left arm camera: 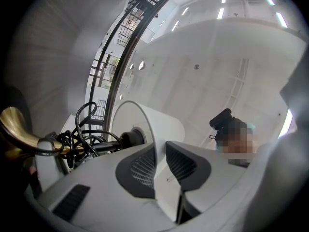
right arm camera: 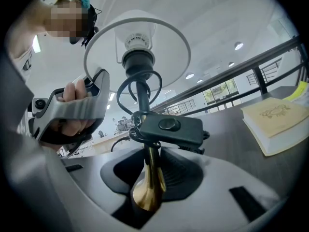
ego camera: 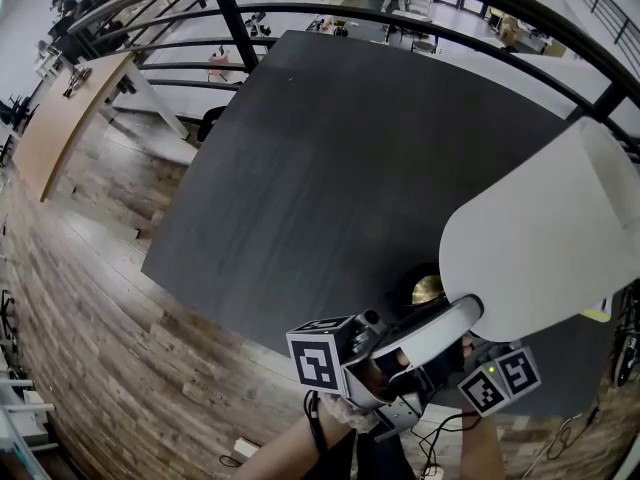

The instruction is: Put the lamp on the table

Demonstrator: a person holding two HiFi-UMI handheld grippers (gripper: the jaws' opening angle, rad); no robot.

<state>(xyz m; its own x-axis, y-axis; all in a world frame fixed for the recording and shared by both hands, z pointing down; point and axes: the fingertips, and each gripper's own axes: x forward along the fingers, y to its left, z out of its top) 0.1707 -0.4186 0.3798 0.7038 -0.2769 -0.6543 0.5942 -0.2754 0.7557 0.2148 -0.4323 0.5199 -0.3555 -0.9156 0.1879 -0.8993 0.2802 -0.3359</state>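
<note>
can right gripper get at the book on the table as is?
Probably not: the right gripper is shut on the brass stem of the lamp. The book lies uncovered on the table, nothing in front, so the way looks free once the lamp is set down.

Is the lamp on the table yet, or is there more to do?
Not yet. Done: the lamp is picked up. In hand: the left gripper is shut on the white lampshade rim and the right gripper is shut on the brass stem, holding the lamp tilted by the dark table edge. Left: stand it on the table and let go.
</note>
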